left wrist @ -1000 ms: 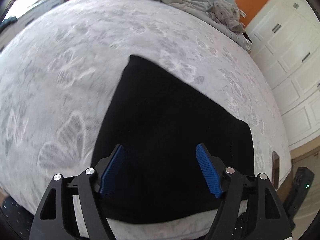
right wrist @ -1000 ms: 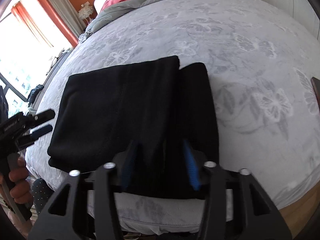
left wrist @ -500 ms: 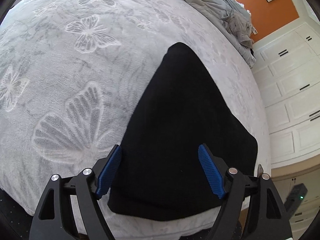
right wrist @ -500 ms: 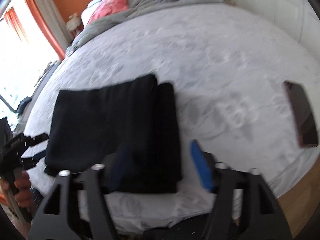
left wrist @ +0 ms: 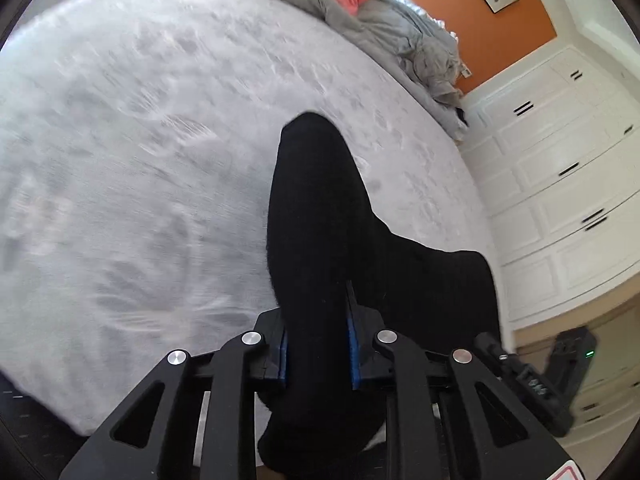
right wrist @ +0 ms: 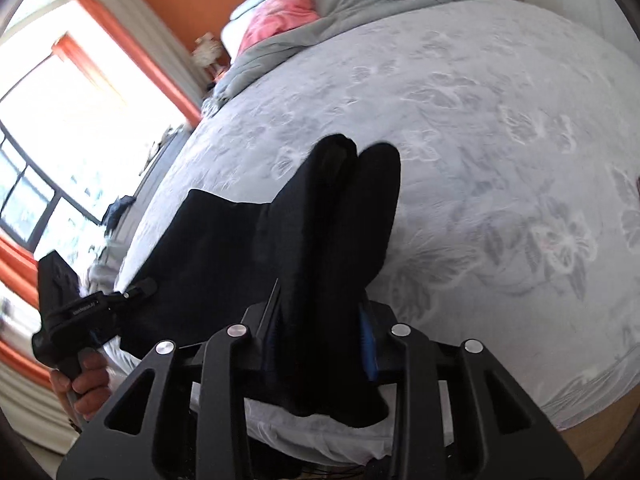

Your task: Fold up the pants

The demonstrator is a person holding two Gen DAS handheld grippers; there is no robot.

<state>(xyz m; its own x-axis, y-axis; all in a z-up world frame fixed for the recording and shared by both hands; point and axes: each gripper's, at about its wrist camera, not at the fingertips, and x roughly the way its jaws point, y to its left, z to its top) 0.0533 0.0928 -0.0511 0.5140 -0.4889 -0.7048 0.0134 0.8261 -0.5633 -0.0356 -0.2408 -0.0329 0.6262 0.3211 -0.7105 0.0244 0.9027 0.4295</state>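
Note:
Black folded pants [left wrist: 320, 220] lie on a grey butterfly-patterned bed [left wrist: 140, 160], with their near edge pulled up into ridges. My left gripper [left wrist: 316, 320] is closing, and its blue pads [left wrist: 352, 344] press on a thick bunch of the fabric. In the right wrist view the pants [right wrist: 340, 220] rise in two humps towards my right gripper [right wrist: 320, 320], which is also closing, its pads squeezing the cloth between them. The left gripper [right wrist: 132, 292] shows at that view's left, held by a hand [right wrist: 84, 384], at the pants' other near corner.
A crumpled grey duvet [left wrist: 400, 28] and a pink pillow [right wrist: 280, 20] lie at the bed's far end. White wardrobe doors [left wrist: 560, 180] stand to the right, a bright window [right wrist: 80, 120] to the left. Wooden floor [right wrist: 592, 440] shows past the bed's near edge.
Both grippers stood open over the flat pants. Now each has clamped on the near edge and lifted it, so the fabric bunches into ridges.

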